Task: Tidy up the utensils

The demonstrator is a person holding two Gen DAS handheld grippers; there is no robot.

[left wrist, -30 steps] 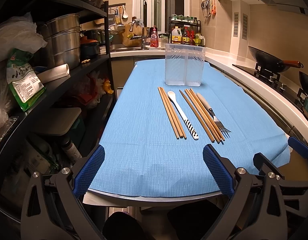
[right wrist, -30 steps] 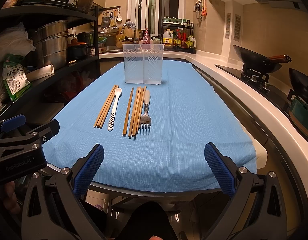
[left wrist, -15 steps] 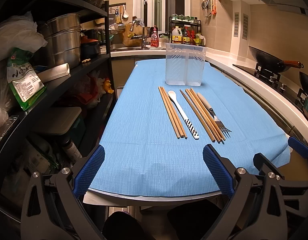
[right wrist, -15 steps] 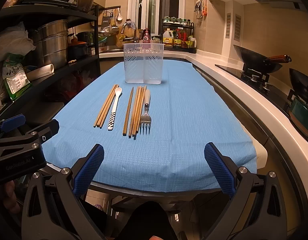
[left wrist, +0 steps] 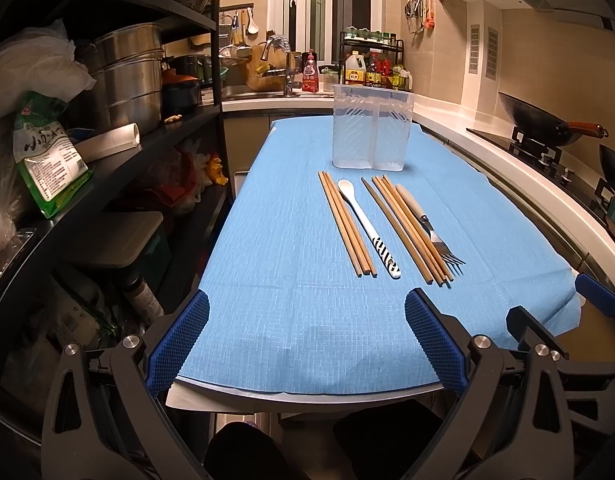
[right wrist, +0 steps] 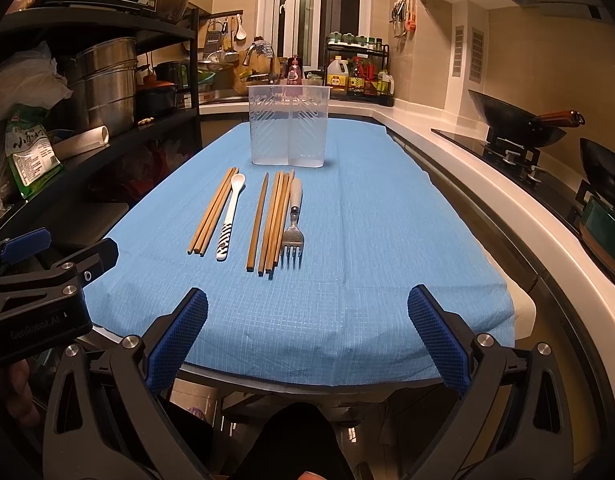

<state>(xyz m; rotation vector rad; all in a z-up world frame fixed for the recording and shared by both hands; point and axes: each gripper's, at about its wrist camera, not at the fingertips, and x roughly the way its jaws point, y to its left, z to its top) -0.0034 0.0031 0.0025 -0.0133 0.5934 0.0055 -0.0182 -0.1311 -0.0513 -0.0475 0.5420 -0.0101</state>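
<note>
Utensils lie in a row on the blue tablecloth (left wrist: 291, 248): a bundle of wooden chopsticks (left wrist: 345, 224), a white spoon with a striped handle (left wrist: 367, 228), several more chopsticks (left wrist: 405, 228) and a fork (left wrist: 431, 232). A clear two-compartment holder (left wrist: 372, 132) stands upright behind them. In the right wrist view I see the holder (right wrist: 288, 125), chopsticks (right wrist: 213, 210), spoon (right wrist: 229, 216), more chopsticks (right wrist: 273, 220) and fork (right wrist: 294, 224). My left gripper (left wrist: 307, 344) and right gripper (right wrist: 307, 340) are open and empty at the table's near edge.
A dark shelf rack (left wrist: 119, 160) with steel pots and bags stands along the left. A white counter with woks on a stove (right wrist: 523, 128) runs along the right. A sink and bottles are at the far end.
</note>
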